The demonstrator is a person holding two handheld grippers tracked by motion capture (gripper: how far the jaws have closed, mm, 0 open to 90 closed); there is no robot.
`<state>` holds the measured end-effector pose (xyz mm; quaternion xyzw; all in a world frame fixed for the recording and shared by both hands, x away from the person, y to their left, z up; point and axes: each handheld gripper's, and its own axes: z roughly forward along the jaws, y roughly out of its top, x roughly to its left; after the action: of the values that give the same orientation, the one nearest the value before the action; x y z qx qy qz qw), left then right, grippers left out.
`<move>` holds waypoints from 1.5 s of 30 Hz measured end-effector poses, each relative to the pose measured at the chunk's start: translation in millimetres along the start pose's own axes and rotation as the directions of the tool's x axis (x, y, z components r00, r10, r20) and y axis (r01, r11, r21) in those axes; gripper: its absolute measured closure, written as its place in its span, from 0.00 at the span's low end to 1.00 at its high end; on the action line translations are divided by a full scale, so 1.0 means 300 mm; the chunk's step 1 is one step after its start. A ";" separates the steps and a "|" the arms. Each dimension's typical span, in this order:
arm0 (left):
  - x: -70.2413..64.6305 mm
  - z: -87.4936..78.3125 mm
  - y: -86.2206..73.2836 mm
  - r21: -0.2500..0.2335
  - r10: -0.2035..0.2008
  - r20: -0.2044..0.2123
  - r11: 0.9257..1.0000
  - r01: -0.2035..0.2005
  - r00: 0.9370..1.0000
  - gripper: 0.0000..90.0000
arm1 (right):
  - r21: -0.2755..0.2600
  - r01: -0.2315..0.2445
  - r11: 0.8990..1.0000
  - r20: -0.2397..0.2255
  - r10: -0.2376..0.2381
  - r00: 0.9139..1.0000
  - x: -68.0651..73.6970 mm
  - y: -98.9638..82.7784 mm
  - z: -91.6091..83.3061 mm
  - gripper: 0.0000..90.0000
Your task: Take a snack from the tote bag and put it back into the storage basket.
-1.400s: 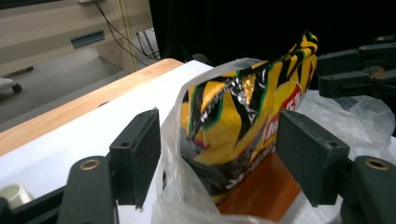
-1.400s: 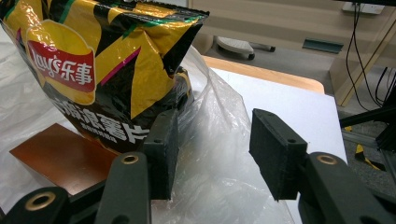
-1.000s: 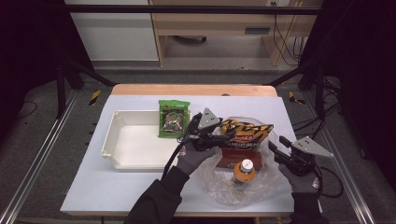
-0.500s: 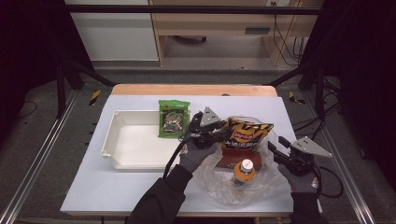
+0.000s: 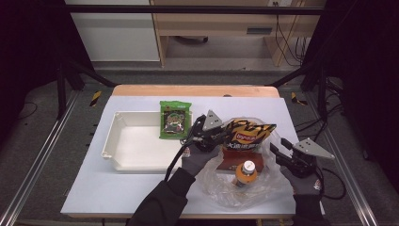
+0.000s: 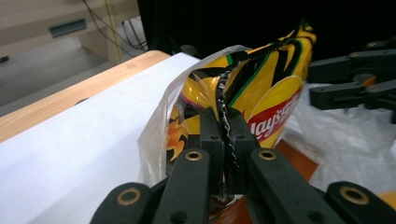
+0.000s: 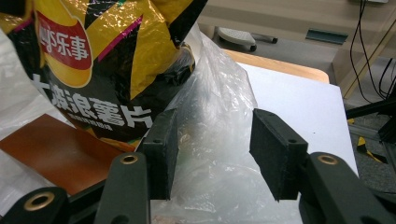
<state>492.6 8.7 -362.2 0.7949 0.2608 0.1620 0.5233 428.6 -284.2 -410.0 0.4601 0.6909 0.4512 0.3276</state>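
Table (image 5: 141, 188): white top, bare along its left and near-left edge; wooden strip at the far edge.
Tray (image 5: 109, 141): white, left of centre, open room inside.
Green packet (image 5: 174, 118): leaning over the tray's far right corner.
Chip bag (image 5: 247, 134): yellow and black, right of centre, half inside a clear plastic bag (image 5: 221, 188).
Left gripper (image 5: 221, 136): jaws have just been closing, now clamped on the chip bag's crimped edge.
Right gripper (image 7: 210, 154): jaws apart, plastic film between them; contact hard to tell.
Bottle (image 5: 245, 172): orange, near side, lower part blurred by film.
Brown box (image 7: 56, 156): under the chip bag, partly covered.
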 end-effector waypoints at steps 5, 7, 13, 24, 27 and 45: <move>-0.010 -0.035 0.017 -0.038 0.009 0.022 0.999 -0.008 1.000 0.98 | -0.004 -0.002 1.000 0.002 0.002 1.000 -0.003 0.000 -0.002 0.58; -0.013 -0.046 0.023 -0.048 0.011 0.027 0.999 -0.009 1.000 0.98 | -0.004 -0.002 1.000 0.004 0.002 1.000 -0.004 0.000 -0.003 0.58; -0.026 -0.106 0.055 -0.098 0.012 0.051 0.995 -0.007 0.999 0.98 | -0.007 -0.001 1.000 0.006 0.001 1.000 -0.006 -0.001 -0.005 0.58; -0.044 -0.218 0.117 -0.159 0.019 0.066 0.987 -0.008 0.998 0.98 | -0.015 -0.006 1.000 0.008 0.006 1.000 -0.010 0.001 -0.013 0.57; -0.048 -0.252 0.131 -0.170 0.020 0.077 0.985 -0.006 0.997 0.98 | -0.019 -0.010 1.000 0.011 0.011 1.000 -0.012 0.003 -0.018 0.57; -0.068 -0.357 0.218 -0.239 0.013 0.102 0.971 0.012 0.995 0.98 | -0.025 -0.011 1.000 0.018 0.011 1.000 -0.018 0.003 -0.025 0.57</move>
<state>435.2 56.0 -259.2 0.7334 0.2118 0.1514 0.6280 424.3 -291.6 -406.2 0.4636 0.6798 0.4575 0.3371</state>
